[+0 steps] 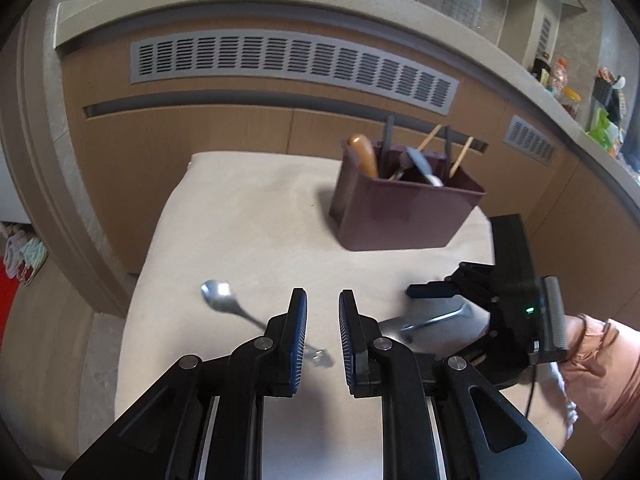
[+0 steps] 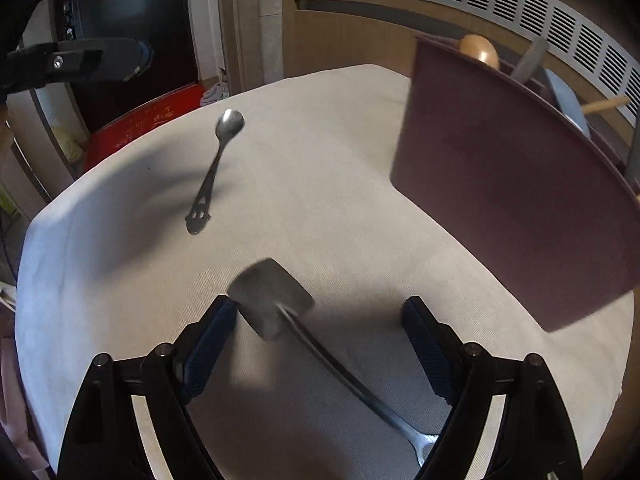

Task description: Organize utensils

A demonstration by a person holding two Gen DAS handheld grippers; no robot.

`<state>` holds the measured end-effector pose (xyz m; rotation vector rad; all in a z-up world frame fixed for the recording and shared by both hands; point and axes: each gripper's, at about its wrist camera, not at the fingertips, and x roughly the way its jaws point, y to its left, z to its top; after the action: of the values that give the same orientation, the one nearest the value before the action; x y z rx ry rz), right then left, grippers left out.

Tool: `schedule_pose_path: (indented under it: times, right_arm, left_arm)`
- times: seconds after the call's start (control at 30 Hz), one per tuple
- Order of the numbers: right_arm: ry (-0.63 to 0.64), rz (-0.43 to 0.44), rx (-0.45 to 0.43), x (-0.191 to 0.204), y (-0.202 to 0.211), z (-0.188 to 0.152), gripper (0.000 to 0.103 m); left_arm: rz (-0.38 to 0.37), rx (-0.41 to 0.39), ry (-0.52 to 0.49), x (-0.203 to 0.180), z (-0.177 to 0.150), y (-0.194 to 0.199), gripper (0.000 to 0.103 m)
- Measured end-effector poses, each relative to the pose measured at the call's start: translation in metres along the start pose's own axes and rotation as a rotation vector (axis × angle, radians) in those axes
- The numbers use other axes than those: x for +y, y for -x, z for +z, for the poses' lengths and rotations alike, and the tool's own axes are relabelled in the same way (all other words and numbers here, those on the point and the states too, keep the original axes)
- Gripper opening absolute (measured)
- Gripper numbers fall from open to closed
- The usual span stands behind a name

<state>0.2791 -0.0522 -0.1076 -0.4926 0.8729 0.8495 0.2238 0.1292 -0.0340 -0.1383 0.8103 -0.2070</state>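
Observation:
A metal spoon (image 1: 224, 300) lies on the cloth-covered table, its handle running under my left gripper (image 1: 323, 336), which is open and empty above it. The spoon also shows in the right wrist view (image 2: 218, 160). A metal spatula (image 2: 276, 300) lies flat between the fingers of my right gripper (image 2: 320, 340), which is open and wide around it. The spatula's handle shows in the left wrist view (image 1: 436, 318) beside the right gripper (image 1: 440, 292). A maroon utensil bin (image 1: 400, 208) holds several utensils at the back right; it also shows in the right wrist view (image 2: 520, 200).
The table (image 1: 248, 220) is small, with edges close on the left and front. A wooden cabinet with grey vents (image 1: 292, 64) stands behind it. A counter with bottles and packets (image 1: 576, 100) runs at the right.

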Motion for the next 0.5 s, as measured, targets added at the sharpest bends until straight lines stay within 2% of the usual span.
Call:
schedule_pose_path:
  times: [0.03, 0.07, 0.1, 0.2, 0.27, 0.4, 0.43, 0.5]
  right_arm:
    - [0.000, 0.009, 0.011, 0.003, 0.000, 0.003, 0.064]
    - [0.004, 0.013, 0.022, 0.007, 0.002, 0.005, 0.047]
    - [0.002, 0.016, 0.031, 0.005, 0.002, 0.007, 0.036]
    - [-0.091, 0.008, 0.073, 0.001, 0.006, 0.007, 0.031]
    - [-0.155, -0.008, 0.089, -0.001, 0.009, 0.005, 0.031]
    - [-0.244, -0.040, 0.052, -0.012, 0.025, -0.005, 0.012]
    - [-0.247, -0.090, 0.042, -0.013, 0.030, -0.008, 0.011]
    - [-0.270, -0.115, 0.021, -0.008, 0.041, -0.021, 0.010]
  left_arm:
    - [0.011, 0.010, 0.009, 0.004, -0.002, -0.001, 0.019]
    - [0.020, 0.021, 0.019, 0.007, -0.004, -0.002, 0.020]
    - [0.029, 0.030, 0.026, 0.011, -0.007, -0.003, 0.021]
    - [0.066, 0.080, 0.076, 0.024, -0.015, -0.012, 0.034]
    - [0.071, 0.117, 0.137, 0.034, -0.017, -0.019, 0.050]
    - [0.110, 0.170, 0.276, 0.052, -0.011, -0.044, 0.053]
    - [0.120, 0.180, 0.305, 0.056, -0.007, -0.053, 0.053]
    - [0.160, 0.196, 0.324, 0.058, -0.001, -0.070, 0.053]
